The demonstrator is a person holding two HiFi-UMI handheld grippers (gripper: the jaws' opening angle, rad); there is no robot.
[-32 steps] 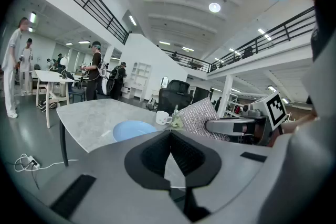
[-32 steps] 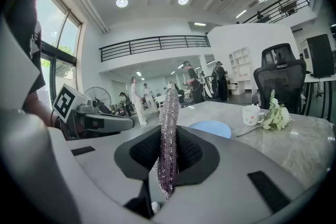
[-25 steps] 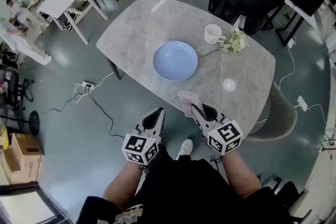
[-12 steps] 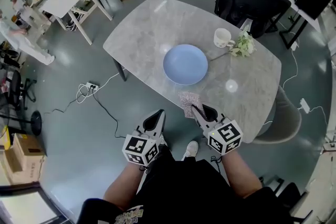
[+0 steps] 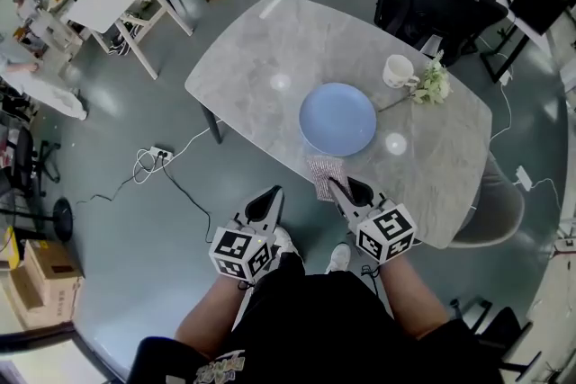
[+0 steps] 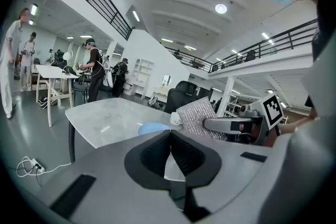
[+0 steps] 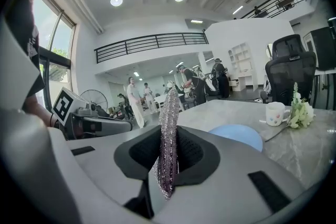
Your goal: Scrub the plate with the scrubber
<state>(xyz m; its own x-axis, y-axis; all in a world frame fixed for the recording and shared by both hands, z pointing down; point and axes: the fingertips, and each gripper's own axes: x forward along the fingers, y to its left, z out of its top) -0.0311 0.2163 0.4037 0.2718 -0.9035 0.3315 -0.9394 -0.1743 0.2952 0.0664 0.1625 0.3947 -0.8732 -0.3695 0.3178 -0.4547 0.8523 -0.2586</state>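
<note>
silver scrubber (image 5: 324,173) pinched in your right gripper (image 5: 337,188); left gripper (image 5: 269,197) jaws together, empty. lay it flat on the blue plate (image 5: 337,119) at frame centre, press lightly.

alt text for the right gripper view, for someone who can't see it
The right tongs are shut on a glittery silver scrubber standing upright between them. Beyond, on a grey marble table, lie a blue plate, a white mug and a sprig of flowers.
</note>
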